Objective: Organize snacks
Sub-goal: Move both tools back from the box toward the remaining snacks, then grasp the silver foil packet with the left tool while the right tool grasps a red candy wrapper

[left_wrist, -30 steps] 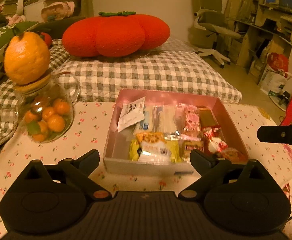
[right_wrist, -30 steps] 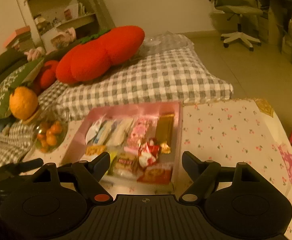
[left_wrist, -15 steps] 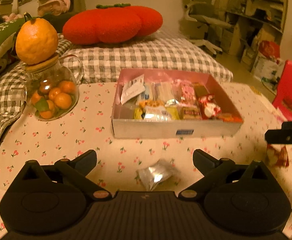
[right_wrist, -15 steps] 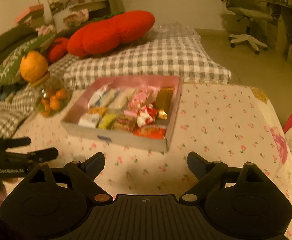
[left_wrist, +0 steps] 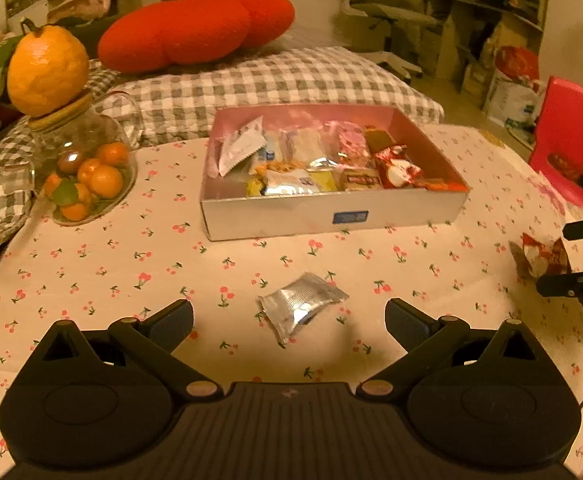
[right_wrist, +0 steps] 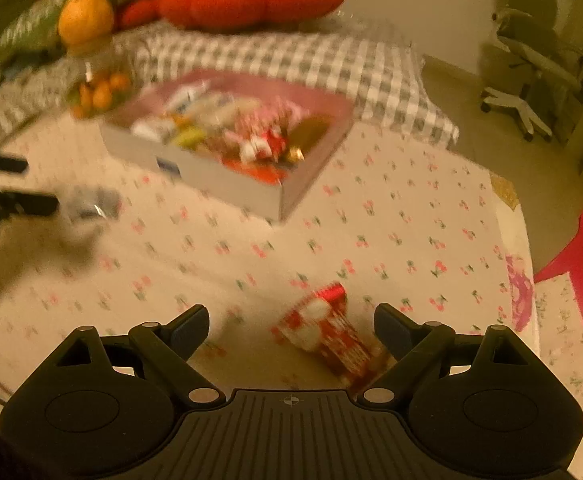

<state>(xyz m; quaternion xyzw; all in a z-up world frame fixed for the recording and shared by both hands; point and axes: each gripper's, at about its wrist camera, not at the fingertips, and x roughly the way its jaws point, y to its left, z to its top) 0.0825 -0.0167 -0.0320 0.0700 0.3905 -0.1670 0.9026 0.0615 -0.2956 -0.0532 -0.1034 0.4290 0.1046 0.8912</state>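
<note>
The worktop (left_wrist: 91, 264) wears a pale cloth printed with small red cherries, lit in warm, dim yellow light. Toward its far side sits a shallow pink box (left_wrist: 331, 208) packed with wrapped snacks, and left of it a glass jar (left_wrist: 87, 168) of small oranges with a large orange fruit (left_wrist: 47, 70) perched on its lid. Behind the worktop lies a grey checked quilt (left_wrist: 275, 84) carrying a big red tomato-shaped cushion (left_wrist: 195, 28); an office chair (left_wrist: 387, 12) and cluttered shelves (left_wrist: 491, 12) fill the far right, and a red plastic chair (left_wrist: 575, 148) stands at the worktop's right edge. The left tongs (left_wrist: 289, 320) are spread wide and grasp nothing, a silver snack packet (left_wrist: 301, 304) lying on the cloth between their tips. The right tongs (right_wrist: 291, 326) are likewise released, a red and white snack packet (right_wrist: 325, 330) on the cloth between them; that view is blurred.
</note>
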